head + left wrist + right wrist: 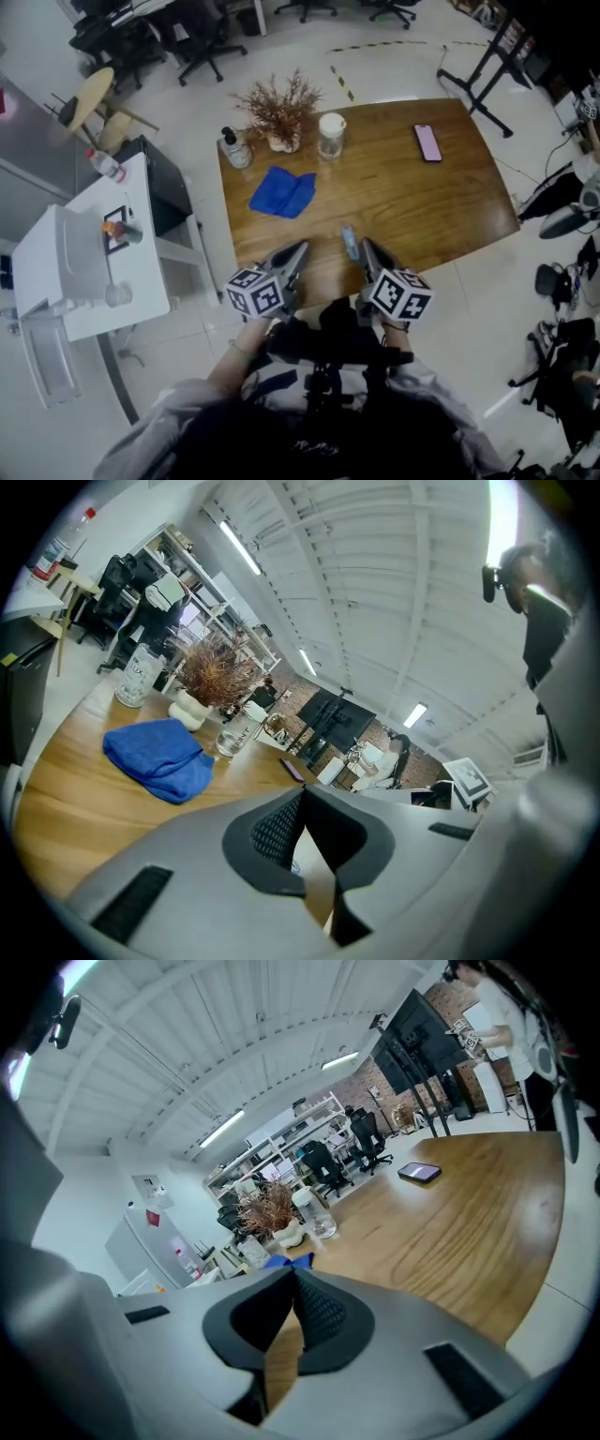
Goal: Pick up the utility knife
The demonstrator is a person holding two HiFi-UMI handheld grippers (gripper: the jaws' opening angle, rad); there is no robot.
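Note:
The utility knife (349, 241), small and blue-grey, shows near the front edge of the wooden table (422, 206). It sits just left of my right gripper's (366, 246) tips; I cannot tell whether they touch it. In the right gripper view the right gripper (292, 1271) has its jaws closed together with nothing between them. My left gripper (302, 247) hovers over the table's front edge, left of the knife. Its jaws also meet at the tips in the left gripper view (302, 794), empty.
A blue cloth (283, 192) lies mid-table. Behind it stand a dried plant (279, 111), a glass jar (331, 134) and a clear bottle (235, 148). A phone (427, 142) lies at the far right. A white cabinet (84, 272) stands left of the table.

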